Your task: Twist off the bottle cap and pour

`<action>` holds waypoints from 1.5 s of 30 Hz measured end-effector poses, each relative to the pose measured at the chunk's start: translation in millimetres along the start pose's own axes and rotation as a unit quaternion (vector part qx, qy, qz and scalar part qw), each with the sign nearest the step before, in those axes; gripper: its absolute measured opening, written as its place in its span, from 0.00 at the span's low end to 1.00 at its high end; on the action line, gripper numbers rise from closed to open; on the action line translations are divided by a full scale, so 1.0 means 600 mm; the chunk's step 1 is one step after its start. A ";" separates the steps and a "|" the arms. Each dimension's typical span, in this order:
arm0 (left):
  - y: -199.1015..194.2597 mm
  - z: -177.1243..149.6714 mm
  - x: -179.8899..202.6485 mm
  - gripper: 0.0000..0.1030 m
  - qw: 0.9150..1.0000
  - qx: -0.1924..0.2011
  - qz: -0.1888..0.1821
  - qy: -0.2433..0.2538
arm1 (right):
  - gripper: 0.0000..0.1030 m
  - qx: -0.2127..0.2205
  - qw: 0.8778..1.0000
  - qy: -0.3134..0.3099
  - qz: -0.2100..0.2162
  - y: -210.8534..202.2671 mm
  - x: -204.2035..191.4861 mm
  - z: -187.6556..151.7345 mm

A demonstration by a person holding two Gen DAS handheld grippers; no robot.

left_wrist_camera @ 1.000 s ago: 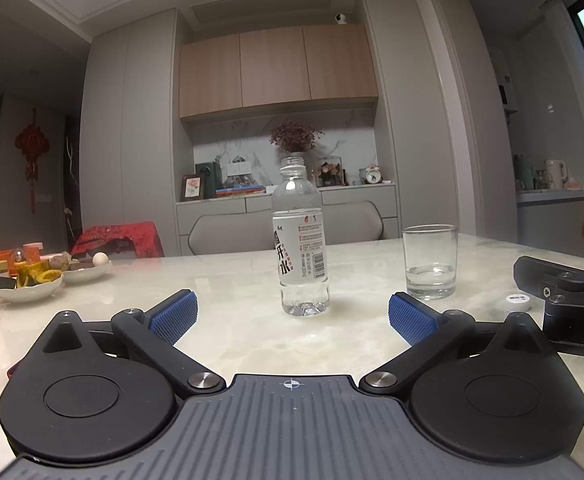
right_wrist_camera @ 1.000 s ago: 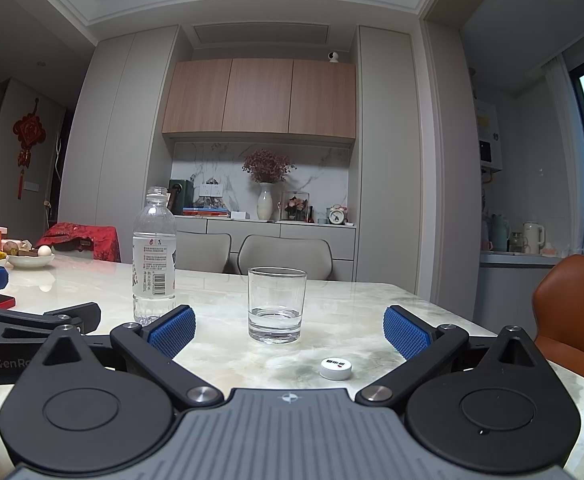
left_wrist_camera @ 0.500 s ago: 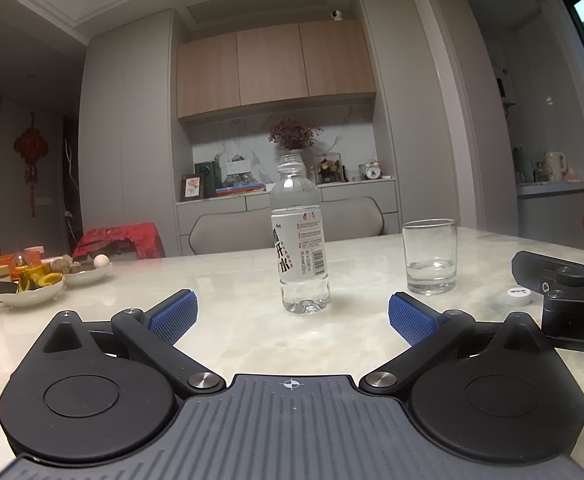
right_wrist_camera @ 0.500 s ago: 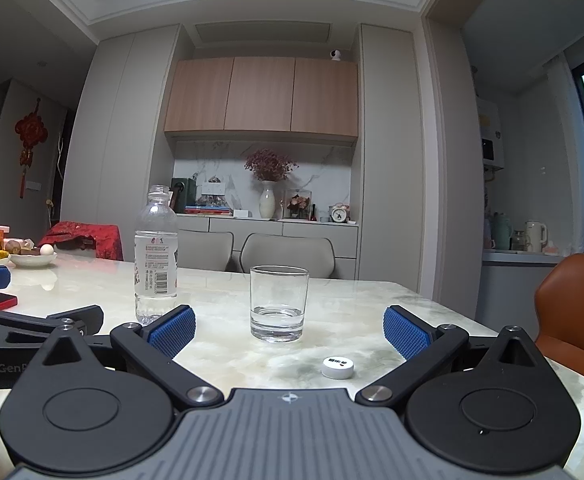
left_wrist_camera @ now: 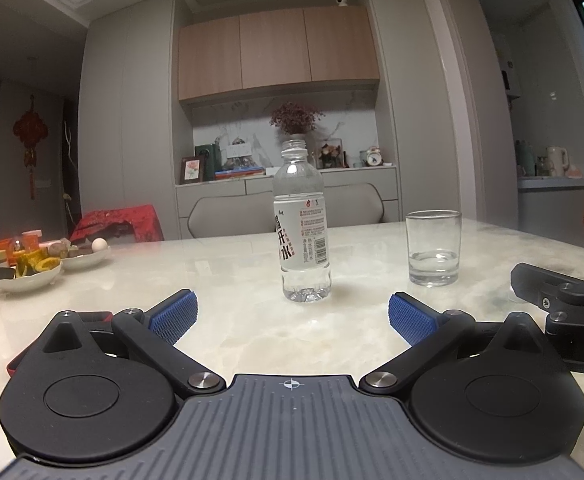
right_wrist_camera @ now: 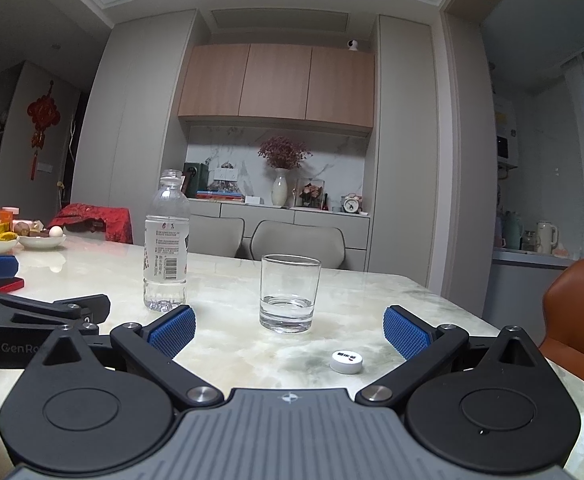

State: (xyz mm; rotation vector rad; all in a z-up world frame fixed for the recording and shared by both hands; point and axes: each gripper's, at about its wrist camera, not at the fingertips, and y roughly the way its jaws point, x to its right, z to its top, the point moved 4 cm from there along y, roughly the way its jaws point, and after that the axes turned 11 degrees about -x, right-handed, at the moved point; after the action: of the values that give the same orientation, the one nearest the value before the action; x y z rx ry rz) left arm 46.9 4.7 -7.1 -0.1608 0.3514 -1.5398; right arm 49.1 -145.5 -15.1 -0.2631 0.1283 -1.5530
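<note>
bottle (left_wrist_camera: 302, 224) uncapped | marble table (left_wrist_camera: 228, 264) | wood cabinets (left_wrist_camera: 278, 50)

Home dining room, marble table (right_wrist_camera: 228, 344), sideboard (right_wrist_camera: 292, 220)

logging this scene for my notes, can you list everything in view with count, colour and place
bottle: 1, clear with white label, uncapped, upright mid-table
glass: 1, clear, a little water in the bottom, right of the bottle
cap: 1, white, on the table nearer than the glass
table: 1, pale marble
dishes: 2, white, holding snacks, far left of the table
phone: 1, red, left edge of the table
chairs: 2 grey behind the table, 1 orange at right
vase: 1, white, dried flowers, on the back counter
left gripper: black, blue pads, jaws open, empty
right gripper: black, blue pads, jaws open, empty
</note>
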 end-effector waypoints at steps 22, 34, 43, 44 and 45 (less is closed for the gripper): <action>0.015 0.026 0.000 1.00 1.000 -0.011 -0.013 0.018 | 1.00 -0.032 0.999 -0.005 0.006 0.020 0.016 0.014; 0.020 0.047 0.004 1.00 0.999 -0.029 -0.025 0.031 | 1.00 -0.064 0.998 0.018 0.023 0.038 0.047 0.037; 0.034 0.061 0.010 1.00 0.998 -0.035 -0.032 0.047 | 1.00 -0.078 0.996 -0.011 0.035 0.052 0.058 0.054; 0.036 0.063 0.009 1.00 0.998 -0.036 -0.032 0.047 | 1.00 -0.085 0.996 -0.009 0.040 0.056 0.060 0.055; 0.039 0.064 0.008 1.00 0.998 -0.038 -0.032 0.046 | 0.99 -0.091 0.995 -0.008 0.044 0.060 0.063 0.055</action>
State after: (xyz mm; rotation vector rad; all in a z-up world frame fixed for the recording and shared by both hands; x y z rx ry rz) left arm 81.1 -3.8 20.7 -0.1632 0.4825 -1.6019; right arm 93.2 -180.3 11.3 -0.4087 0.2667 -1.4531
